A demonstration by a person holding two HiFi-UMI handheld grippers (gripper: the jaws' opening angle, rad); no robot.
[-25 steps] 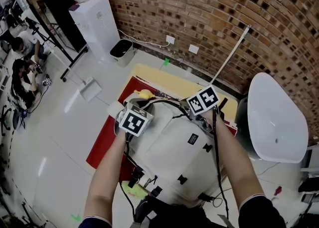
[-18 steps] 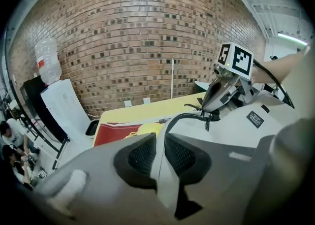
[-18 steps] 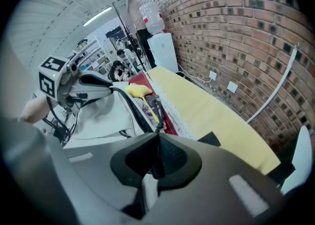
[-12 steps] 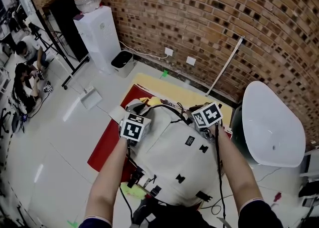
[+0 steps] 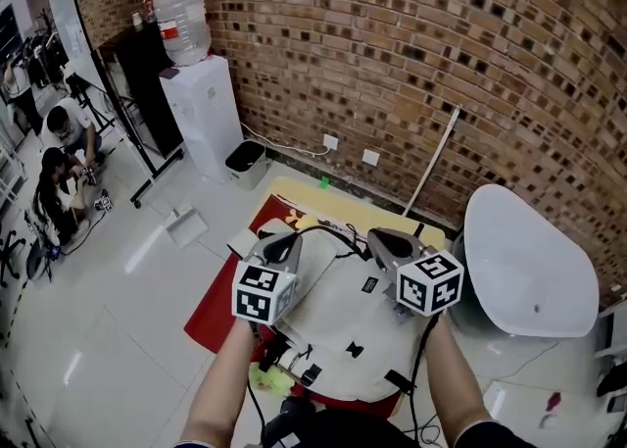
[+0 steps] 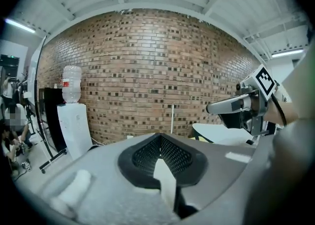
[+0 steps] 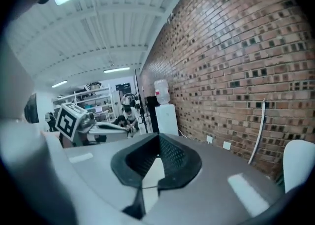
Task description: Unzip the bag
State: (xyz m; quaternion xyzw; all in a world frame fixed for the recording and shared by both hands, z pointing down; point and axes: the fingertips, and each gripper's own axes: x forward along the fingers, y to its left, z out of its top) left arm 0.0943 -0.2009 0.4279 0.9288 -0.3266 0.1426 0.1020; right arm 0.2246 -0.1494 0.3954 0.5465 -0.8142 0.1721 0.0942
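A light grey backpack (image 5: 338,314) with black straps and buckles lies flat on a red and yellow mat (image 5: 211,304) on the floor. Both grippers are held up in the air above its far end, touching nothing. The left gripper (image 5: 284,245) is shut with nothing between its jaws. The right gripper (image 5: 385,240) is shut and empty too. In the left gripper view the closed left gripper (image 6: 161,152) points at the brick wall, with the right gripper (image 6: 246,106) at the side. The right gripper view shows its closed jaws and the left gripper (image 7: 78,118) beside them.
A white rounded chair (image 5: 529,260) stands right of the mat. A water dispenser (image 5: 201,108), a small bin (image 5: 245,162) and a leaning white pole (image 5: 431,167) line the brick wall. A dustpan (image 5: 184,227) lies on the floor. People (image 5: 64,181) sit far left.
Both grippers were down at the backpack's top end; they have come up off it and now hang above it, shut and empty. The head view has tilted up.
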